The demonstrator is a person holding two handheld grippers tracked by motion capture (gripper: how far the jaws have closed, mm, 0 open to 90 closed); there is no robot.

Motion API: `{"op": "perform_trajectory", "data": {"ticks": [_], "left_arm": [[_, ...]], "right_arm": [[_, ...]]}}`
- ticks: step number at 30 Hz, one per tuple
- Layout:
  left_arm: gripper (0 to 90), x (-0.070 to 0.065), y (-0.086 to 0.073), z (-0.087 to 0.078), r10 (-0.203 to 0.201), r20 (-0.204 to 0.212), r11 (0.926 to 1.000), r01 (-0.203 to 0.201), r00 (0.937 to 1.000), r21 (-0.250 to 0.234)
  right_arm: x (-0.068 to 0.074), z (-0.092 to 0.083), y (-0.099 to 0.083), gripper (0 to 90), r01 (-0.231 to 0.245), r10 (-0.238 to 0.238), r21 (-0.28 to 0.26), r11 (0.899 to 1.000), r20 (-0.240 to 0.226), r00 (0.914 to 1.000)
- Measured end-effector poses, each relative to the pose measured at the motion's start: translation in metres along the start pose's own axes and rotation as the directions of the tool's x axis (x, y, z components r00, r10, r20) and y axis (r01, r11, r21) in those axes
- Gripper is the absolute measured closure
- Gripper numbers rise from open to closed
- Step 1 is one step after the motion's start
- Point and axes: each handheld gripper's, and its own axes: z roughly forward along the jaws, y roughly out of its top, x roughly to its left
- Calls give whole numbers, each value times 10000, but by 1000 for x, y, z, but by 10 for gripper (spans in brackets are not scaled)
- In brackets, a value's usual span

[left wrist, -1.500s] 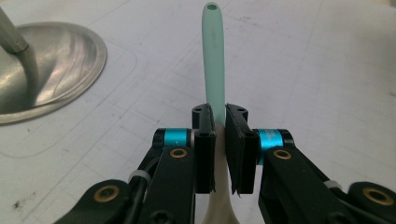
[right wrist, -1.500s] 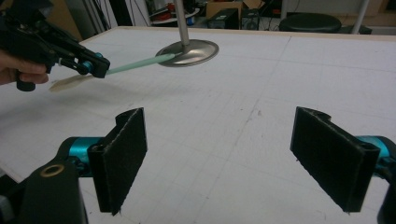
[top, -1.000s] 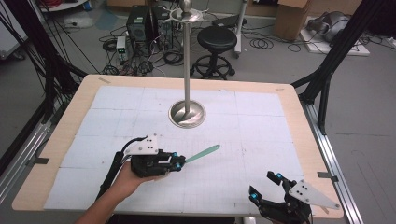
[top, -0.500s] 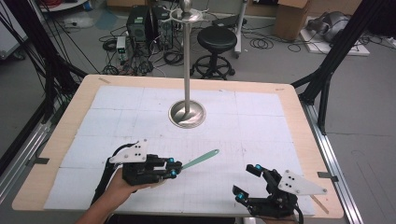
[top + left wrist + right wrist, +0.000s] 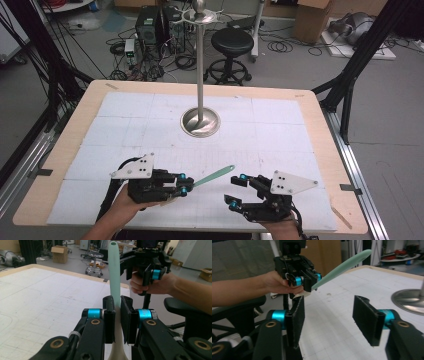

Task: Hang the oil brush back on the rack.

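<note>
Fingers (image 5: 110, 315) pinch spatula (image 5: 113, 270) above gridded table (image 5: 280, 140).

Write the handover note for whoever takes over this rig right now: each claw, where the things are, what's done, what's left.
Left claw: shut on the pale green plastic spoon-like utensil, gripped near one end, long handle pointing toward the right claw, lifted above the white gridded mat.
Right claw: open, nothing between its pads; jaws have just been closing partway. It sits close to the utensil's free tip, not touching.
Tall metal stand with round base: mid-table, untouched.
Done: utensil picked up.
Left: probably a hand-over to the right claw; where the utensil goes next is unclear.
</note>
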Motion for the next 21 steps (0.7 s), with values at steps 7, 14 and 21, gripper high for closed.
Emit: {"op": "perform_trajectory", "data": {"ticks": [7, 14, 21], "left_arm": [[818, -1, -3, -1, 74, 305, 10000, -73, 9995, -27], [817, -2, -6, 0, -75, 960, 9998, 93, 9954, -185], [817, -1, -11, 1, -254, 1333, 9992, 294, 9907, -283]], "right_arm": [[-6, 11, 7, 503, 143, -151, -209, 9997, -413, 9990], [-6, 16, 15, 621, 388, -452, -610, 9974, -1071, 9932], [-6, 15, 16, 707, 432, -553, -825, 9957, -1505, 9871]]}}
